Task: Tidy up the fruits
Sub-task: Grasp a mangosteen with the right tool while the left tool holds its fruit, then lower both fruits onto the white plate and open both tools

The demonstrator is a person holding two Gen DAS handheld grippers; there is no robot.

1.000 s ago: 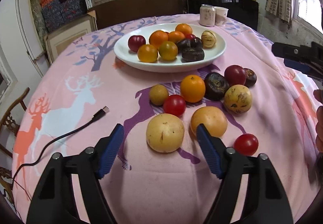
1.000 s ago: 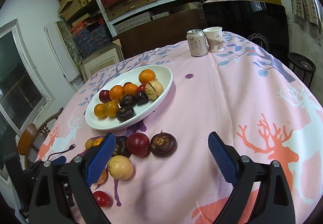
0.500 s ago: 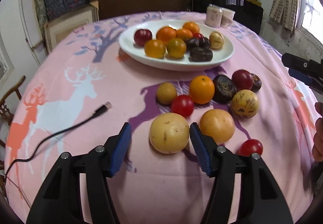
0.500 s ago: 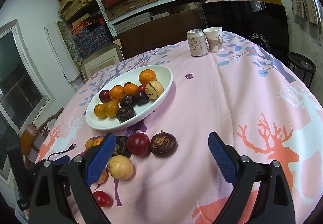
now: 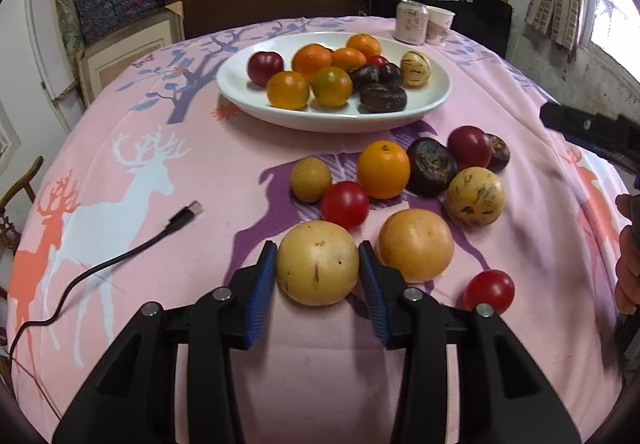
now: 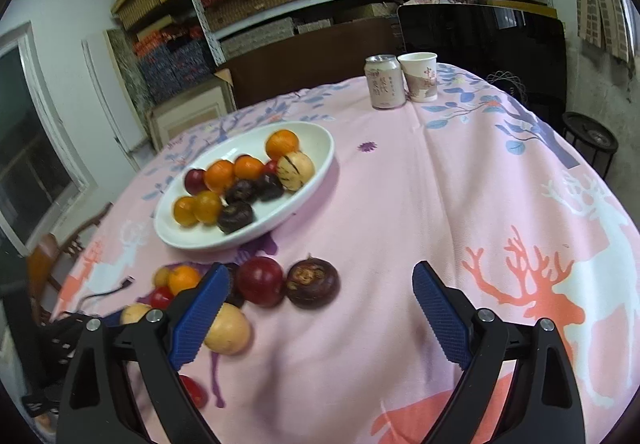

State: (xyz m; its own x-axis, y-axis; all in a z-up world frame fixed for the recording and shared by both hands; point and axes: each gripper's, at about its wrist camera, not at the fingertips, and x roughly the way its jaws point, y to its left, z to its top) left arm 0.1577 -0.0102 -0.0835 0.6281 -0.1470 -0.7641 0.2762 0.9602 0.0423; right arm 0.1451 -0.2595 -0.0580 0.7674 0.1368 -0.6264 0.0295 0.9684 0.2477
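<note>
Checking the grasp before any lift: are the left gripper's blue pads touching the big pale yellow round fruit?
Touching. In the left wrist view, both pads of the left gripper sit flush against the yellow fruit, no gap showing.

I see daylight from the window [image 5: 608,4], soft shadows under the fruit, a faint sheen on the white plate [image 5: 240,84]. Right wrist view dimmer, near fruit smeared. Heavy fisheye bending, black vignette corners.

Illegible characters on can [image 6: 383,87]
</note>
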